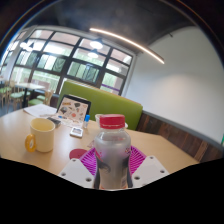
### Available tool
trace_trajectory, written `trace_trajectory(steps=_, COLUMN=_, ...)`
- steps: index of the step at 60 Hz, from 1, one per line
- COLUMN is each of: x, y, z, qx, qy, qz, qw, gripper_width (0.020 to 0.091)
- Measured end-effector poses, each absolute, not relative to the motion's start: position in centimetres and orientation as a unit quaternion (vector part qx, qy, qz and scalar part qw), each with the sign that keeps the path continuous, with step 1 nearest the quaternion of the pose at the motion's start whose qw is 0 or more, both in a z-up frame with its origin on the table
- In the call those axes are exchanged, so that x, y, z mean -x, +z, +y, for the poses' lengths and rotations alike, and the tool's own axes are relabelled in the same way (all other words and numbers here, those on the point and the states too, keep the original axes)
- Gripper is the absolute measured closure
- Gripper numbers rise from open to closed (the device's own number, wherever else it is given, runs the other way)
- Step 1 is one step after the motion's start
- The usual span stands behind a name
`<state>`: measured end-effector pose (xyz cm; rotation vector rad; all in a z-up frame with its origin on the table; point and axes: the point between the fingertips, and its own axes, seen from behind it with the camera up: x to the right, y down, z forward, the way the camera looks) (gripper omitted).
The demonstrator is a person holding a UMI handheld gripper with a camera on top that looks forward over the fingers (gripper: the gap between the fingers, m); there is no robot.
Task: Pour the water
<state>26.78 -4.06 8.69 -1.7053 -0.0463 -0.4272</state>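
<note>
One water bottle [112,152] clamped upright in gripper [111,168], one yellow mug [41,134] on table [20,135] beyond

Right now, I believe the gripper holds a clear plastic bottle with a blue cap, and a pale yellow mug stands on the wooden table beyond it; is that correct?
Not quite: the gripper view shows the clear plastic bottle has a red cap, not a blue one. The rest holds: the gripper is shut on the bottle, and the pale yellow mug stands on the wooden table beyond it.

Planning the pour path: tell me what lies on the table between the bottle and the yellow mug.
In the gripper view, bare tabletop separates the bottle, clamped in the gripper, from the yellow mug.
</note>
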Motion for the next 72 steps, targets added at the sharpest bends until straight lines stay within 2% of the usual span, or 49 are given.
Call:
trace_trajectory(steps=12, x=-22.4, y=16.4, z=-2.1, qx=0.671, qy=-0.412, qz=-0.227, qw=0.573, gripper_width=0.074)
trace_trajectory(steps=18, x=-19.6, y=17.9, z=-0.6, qx=0.602, qy=-0.51, qz=-0.346, qw=0.508, gripper_width=0.074)
trace_trajectory(steps=24, x=-16.7, y=16.1, z=2.6, qx=0.533, qy=-0.57, qz=-0.443, qw=0.441, gripper_width=0.0739)
trace_trajectory(steps=26, x=-16.1, y=16.7, z=1.4, qx=0.513, qy=-0.584, qz=-0.47, qw=0.418, gripper_width=0.0739)
trace_trajectory(steps=35, x=-14.1, y=14.9, z=3.2, qx=0.438, qy=-0.625, qz=-0.547, qw=0.344, gripper_width=0.074)
trace_trajectory(steps=43, x=-14.1, y=12.2, z=4.9, qx=0.41, qy=-0.629, qz=-0.586, qw=0.305, gripper_width=0.0739)
trace_trajectory(steps=44, x=-13.9, y=12.5, z=3.2, qx=0.407, qy=-0.631, qz=-0.588, qw=0.3, gripper_width=0.074)
trace_trajectory(steps=53, x=-14.4, y=13.3, z=5.8, qx=0.413, qy=-0.629, qz=-0.577, qw=0.317, gripper_width=0.0739)
trace_trajectory(steps=57, x=-14.9, y=14.8, z=6.0, qx=0.416, qy=-0.633, qz=-0.56, qw=0.336, gripper_width=0.0739)
trace_trajectory(steps=59, x=-15.3, y=15.8, z=3.1, qx=0.423, qy=-0.634, qz=-0.542, qw=0.354, gripper_width=0.0738)
trace_trajectory(steps=60, x=-15.3, y=16.5, z=4.7, qx=0.428, qy=-0.63, qz=-0.536, qw=0.363, gripper_width=0.0738)
trace_trajectory(steps=66, x=-16.6, y=20.4, z=4.0, qx=0.495, qy=-0.584, qz=-0.432, qw=0.477, gripper_width=0.0739)
trace_trajectory(steps=72, x=-18.5, y=23.1, z=3.3, qx=0.601, qy=-0.424, qz=-0.254, qw=0.628, gripper_width=0.0739)
